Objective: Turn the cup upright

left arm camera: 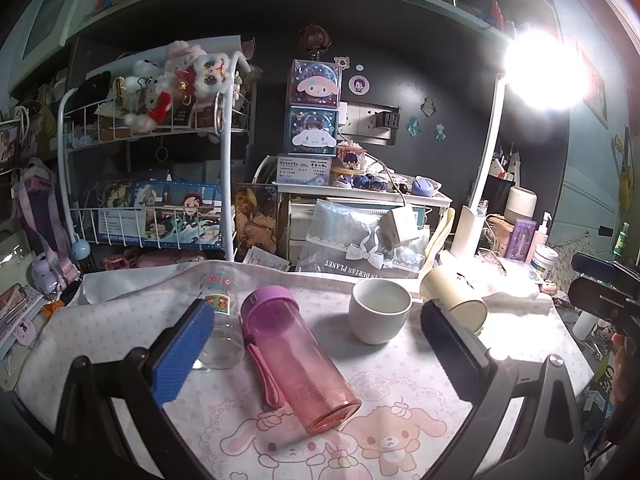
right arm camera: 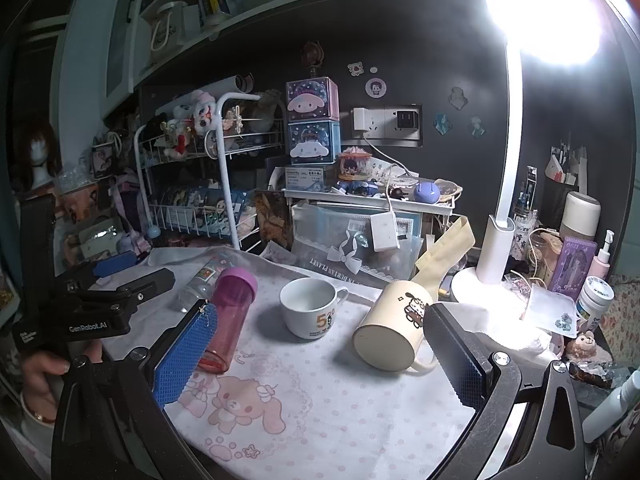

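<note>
From the left wrist view, the left hand-held gripper [left arm camera: 316, 344] hung released, its blue pads spread wide and grasping nothing. Between the jaws lay a pink bottle [left arm camera: 298, 356] on its side on the printed cloth [left arm camera: 400, 412] that covered the counter, with a clear bottle [left arm camera: 222, 316] lying just beside it, partly behind the left pad. The white cup [left arm camera: 380, 310] already stood upright, mouth up, so it seemed to need no work. The cream mug [left arm camera: 454, 294] lay tipped on its side near the right pad, base toward the camera; this was most likely the cup to be turned. At the right edge the other tool's dark body showed, held off to the side, probably to keep the two from crowding.

From the right wrist view, the right hand-held gripper [right arm camera: 324, 360] was likewise released, jaws spread and empty. The cream mug [right arm camera: 394, 330] lay between them, closer to the right pad, its flat base facing the camera, its handle resting low against the cloth and its mouth pointing away toward the desk lamp [right arm camera: 498, 248]. The wide opening seemed set to take the mug's body across its width. The white cup [right arm camera: 310, 308] stood just left of it, apart, and the pink bottle [right arm camera: 230, 320] lay behind the left pad. The left tool, gripped by a hand [right arm camera: 44, 372], waited at the left edge, well apart from the mug.
</note>
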Tool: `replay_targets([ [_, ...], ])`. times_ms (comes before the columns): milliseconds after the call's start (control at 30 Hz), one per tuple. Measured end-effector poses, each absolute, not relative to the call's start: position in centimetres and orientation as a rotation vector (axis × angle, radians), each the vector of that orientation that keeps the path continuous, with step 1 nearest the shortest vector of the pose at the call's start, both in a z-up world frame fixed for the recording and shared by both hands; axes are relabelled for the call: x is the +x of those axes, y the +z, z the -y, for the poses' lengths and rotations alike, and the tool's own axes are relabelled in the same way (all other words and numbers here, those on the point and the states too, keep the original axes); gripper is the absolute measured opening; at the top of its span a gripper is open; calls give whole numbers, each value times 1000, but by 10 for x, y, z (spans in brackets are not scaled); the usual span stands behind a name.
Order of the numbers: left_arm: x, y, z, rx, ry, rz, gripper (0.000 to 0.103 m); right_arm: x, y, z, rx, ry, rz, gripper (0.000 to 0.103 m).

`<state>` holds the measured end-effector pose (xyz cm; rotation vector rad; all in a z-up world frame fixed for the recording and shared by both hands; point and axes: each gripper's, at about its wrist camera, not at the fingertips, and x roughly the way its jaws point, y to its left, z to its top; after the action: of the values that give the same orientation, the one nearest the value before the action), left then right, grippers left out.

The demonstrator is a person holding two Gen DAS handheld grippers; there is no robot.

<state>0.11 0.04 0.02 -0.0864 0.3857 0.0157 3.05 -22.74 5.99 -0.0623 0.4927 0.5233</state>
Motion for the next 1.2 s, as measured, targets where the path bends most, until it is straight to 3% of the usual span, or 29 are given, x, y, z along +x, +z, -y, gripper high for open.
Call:
replay_targets([
  [1200, 4, -7, 2, -92, 14, -387, 102, 30, 59, 227, -59, 525, -499, 102],
])
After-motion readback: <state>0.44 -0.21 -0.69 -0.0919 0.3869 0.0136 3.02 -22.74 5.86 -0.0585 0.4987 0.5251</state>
